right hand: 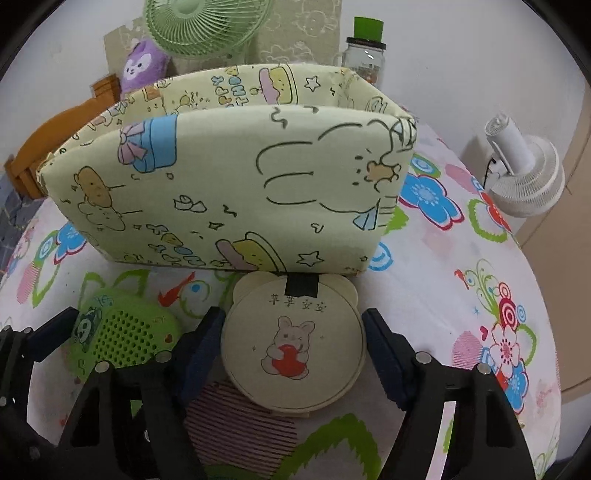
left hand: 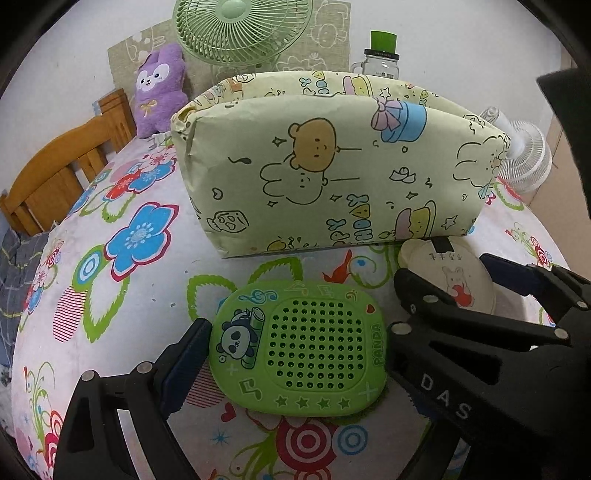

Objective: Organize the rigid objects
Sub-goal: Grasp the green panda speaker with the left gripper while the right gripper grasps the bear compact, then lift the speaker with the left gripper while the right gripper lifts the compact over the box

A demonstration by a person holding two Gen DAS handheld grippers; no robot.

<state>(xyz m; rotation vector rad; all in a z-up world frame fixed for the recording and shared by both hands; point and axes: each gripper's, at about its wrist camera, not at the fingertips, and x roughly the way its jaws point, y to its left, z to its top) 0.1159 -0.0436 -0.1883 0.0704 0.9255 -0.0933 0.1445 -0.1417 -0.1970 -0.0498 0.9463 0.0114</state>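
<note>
A green panda speaker box (left hand: pixel 299 347) lies flat on the flowered tablecloth (left hand: pixel 122 295), between the fingers of my left gripper (left hand: pixel 295 339), which touch its two sides. A round cream mirror case with a rabbit picture (right hand: pixel 293 345) lies between the fingers of my right gripper (right hand: pixel 293 343); its left finger touches the case, its right finger stands just off the rim. Both lie in front of a pale green cartoon-print fabric bin (left hand: pixel 332 166), which also shows in the right wrist view (right hand: pixel 229 184). The green box also shows at left in the right wrist view (right hand: pixel 125 336).
Behind the bin stand a green fan (left hand: pixel 240 29), a purple plush toy (left hand: pixel 159 88) and a glass jar with a green cap (left hand: pixel 380 55). A white fan (right hand: pixel 524 177) stands at the right. A wooden chair (left hand: pixel 55 173) is at the table's left edge.
</note>
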